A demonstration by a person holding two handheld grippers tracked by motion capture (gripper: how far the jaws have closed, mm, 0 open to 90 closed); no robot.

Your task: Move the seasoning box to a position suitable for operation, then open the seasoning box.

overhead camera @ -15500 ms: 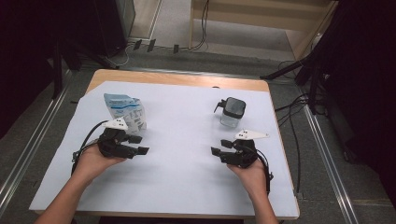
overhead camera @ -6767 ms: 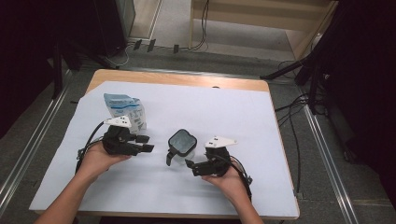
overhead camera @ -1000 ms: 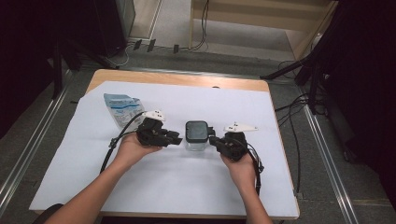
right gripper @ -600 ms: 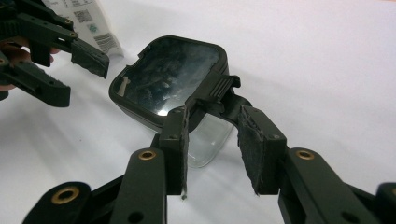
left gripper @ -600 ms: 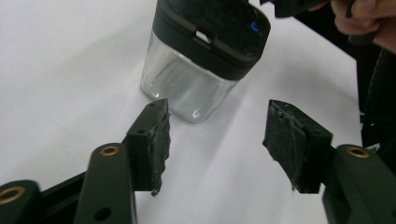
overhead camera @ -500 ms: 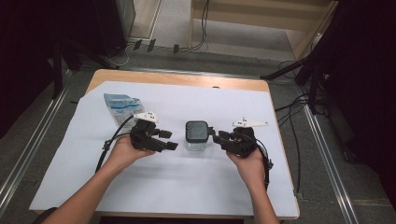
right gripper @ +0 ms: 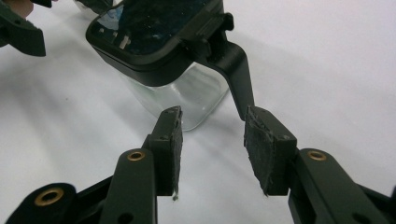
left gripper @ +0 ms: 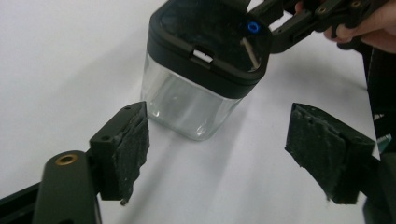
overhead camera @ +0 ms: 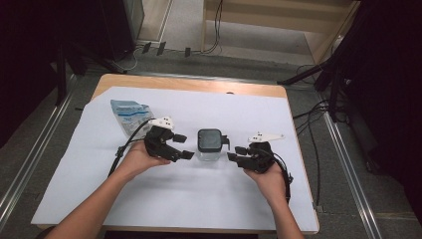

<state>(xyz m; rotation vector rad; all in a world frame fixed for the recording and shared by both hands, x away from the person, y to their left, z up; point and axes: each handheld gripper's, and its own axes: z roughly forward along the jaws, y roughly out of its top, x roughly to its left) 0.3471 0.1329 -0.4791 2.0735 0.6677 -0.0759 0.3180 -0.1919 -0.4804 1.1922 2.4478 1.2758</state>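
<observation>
A clear square container [overhead camera: 210,144] with a black lid stands mid-table on the white sheet. My left gripper [overhead camera: 184,146] is just to its left and my right gripper [overhead camera: 234,153] just to its right, both pointing at it. In the left gripper view the container [left gripper: 205,70] stands beyond the left gripper [left gripper: 219,130], whose jaws have just been opening and hold nothing. In the right gripper view the lid's black latch [right gripper: 233,65] hangs down toward the right gripper [right gripper: 212,135]. Its jaws have just been opening too, with no grip on the latch.
A blue and white packet [overhead camera: 130,115] lies at the back left of the white sheet [overhead camera: 199,199], behind my left hand. Cables trail from both grippers. The wooden table edge [overhead camera: 189,83] runs along the far side.
Both grippers' jaws have spread apart beside the container. My left gripper has drawn back slightly from it. The container has stayed in place.
</observation>
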